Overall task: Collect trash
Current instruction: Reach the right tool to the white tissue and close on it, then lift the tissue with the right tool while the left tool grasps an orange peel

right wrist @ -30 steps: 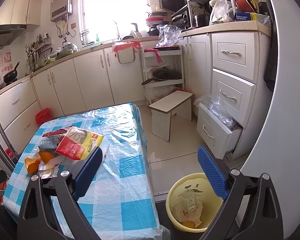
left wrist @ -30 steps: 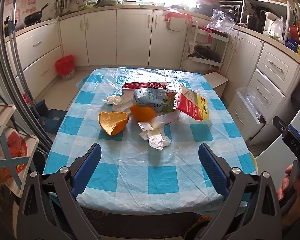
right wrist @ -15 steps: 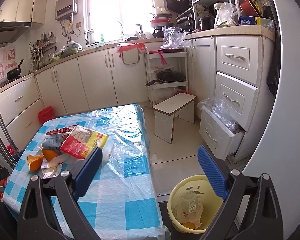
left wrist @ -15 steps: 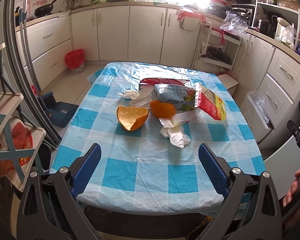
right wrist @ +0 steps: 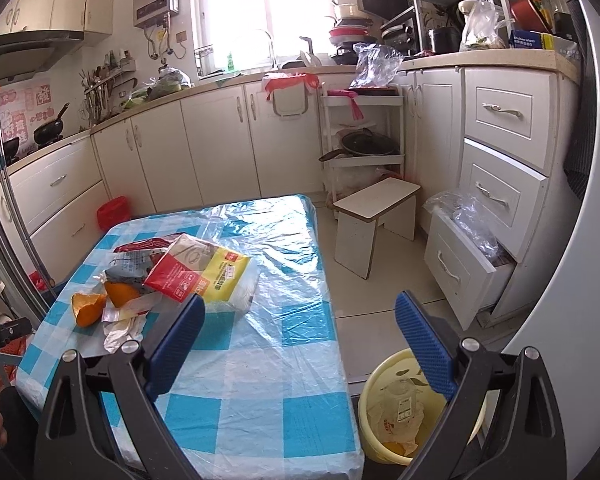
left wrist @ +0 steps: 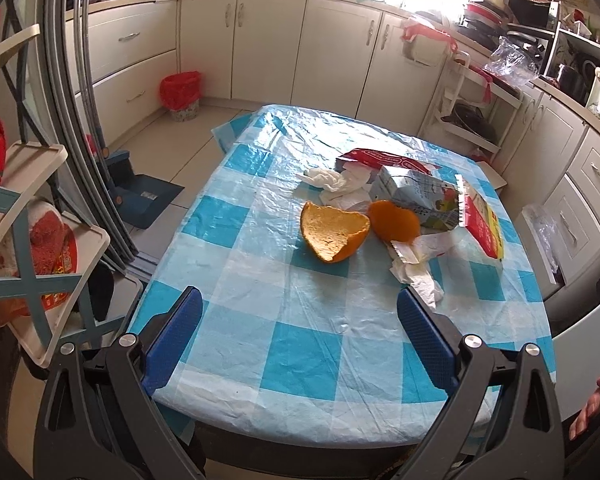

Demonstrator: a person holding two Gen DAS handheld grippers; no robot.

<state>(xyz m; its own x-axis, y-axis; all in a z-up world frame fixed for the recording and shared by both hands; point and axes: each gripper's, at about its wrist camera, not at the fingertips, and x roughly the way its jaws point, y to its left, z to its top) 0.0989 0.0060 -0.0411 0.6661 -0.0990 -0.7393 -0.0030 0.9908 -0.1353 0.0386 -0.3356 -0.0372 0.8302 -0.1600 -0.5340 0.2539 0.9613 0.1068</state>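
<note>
- On your table (left wrist: 300, 360), the trash sits in one cluster toward the far right part.
- The peel (left wrist: 332, 232) lies nearest you on the left, with the orange (left wrist: 394, 220) just right of it.
- Behind the orange lies the carton (left wrist: 420, 192), and the packet (left wrist: 480, 224) leans at its right.
- Tissues (left wrist: 340, 188) lie behind the peel; a napkin (left wrist: 416, 268) lies before the orange.
- The bin (right wrist: 400, 408) stands on the floor right of the table's near corner.
</note>
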